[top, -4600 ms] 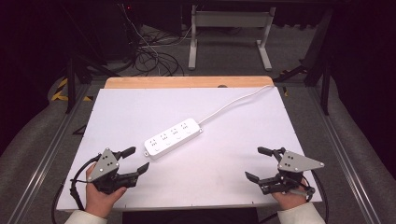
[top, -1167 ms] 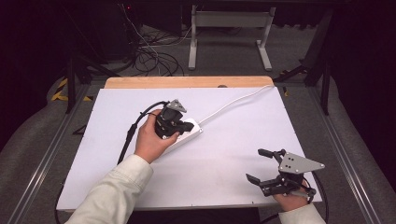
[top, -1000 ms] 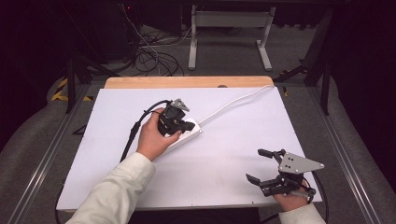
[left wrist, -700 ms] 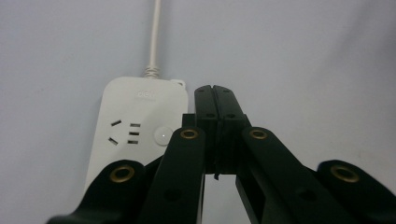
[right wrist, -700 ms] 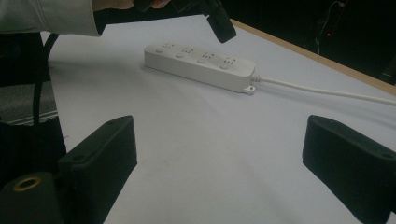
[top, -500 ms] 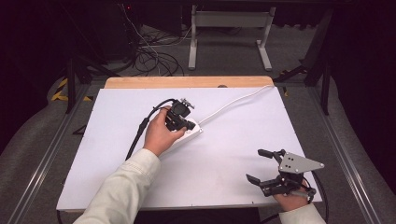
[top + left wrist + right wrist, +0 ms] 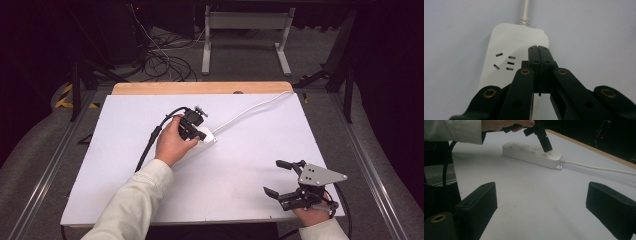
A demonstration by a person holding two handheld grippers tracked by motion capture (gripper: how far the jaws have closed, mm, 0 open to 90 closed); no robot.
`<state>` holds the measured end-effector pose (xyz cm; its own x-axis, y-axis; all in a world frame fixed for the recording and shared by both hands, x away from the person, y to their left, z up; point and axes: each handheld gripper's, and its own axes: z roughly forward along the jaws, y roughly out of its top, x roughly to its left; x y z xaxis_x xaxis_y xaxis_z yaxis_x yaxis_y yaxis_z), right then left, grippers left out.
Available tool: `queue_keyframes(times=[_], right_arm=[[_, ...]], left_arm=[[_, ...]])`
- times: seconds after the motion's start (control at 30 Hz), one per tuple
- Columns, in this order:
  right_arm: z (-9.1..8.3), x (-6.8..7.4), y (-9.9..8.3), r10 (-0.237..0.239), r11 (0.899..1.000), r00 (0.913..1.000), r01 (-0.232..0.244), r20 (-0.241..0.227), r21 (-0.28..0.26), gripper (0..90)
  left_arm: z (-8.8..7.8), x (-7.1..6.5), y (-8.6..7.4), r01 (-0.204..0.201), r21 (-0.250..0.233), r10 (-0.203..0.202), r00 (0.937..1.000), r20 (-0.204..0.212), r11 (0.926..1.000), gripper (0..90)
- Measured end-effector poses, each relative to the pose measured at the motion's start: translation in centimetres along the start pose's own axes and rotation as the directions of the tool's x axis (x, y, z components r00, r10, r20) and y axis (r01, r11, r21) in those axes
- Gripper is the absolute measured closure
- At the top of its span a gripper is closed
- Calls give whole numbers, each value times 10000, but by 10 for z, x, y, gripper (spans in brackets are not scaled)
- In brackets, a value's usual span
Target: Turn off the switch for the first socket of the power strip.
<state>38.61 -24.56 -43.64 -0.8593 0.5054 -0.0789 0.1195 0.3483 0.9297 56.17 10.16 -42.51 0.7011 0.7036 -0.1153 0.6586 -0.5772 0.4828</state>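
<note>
A white power strip [image 7: 207, 141] lies near the middle of the white table top [image 7: 260, 150], and its white cord [image 7: 250, 111] runs off to the far right corner. My left gripper [image 7: 201, 136] is shut with nothing in its jaws. Its closed tips rest over the cord end of the power strip [image 7: 506, 50], to the right of a socket. From the right gripper view, the left gripper [image 7: 548, 148] points down onto the strip [image 7: 531, 153]. My right gripper [image 7: 274, 178] sits open near the front right edge, nothing between its fingers [image 7: 477, 200].
A wooden strip [image 7: 200, 88] borders the table's far edge. Beyond it stand a metal frame [image 7: 245, 35] and loose cables [image 7: 160, 60] on the floor. A black cable [image 7: 150, 142] trails from the left gripper across the table.
Since the earliest frame the left hand has gone from the front left corner out to the power strip. Over the last second it crept toward the strip's cord end and dipped. The right gripper stayed put.
</note>
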Motion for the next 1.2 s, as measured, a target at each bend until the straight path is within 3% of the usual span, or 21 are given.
queue_keyframes(times=[0.33,1.2], right_arm=[[0,-1,-1,91,10000,9999,-91,-125,15,102],[1,-1,-1,76,10000,9995,-74,-292,67,102]], left_arm=[[5,3,1,174,211,-171,9998,-131,9996,900],[8,6,-3,182,219,-184,9998,89,9996,900]])
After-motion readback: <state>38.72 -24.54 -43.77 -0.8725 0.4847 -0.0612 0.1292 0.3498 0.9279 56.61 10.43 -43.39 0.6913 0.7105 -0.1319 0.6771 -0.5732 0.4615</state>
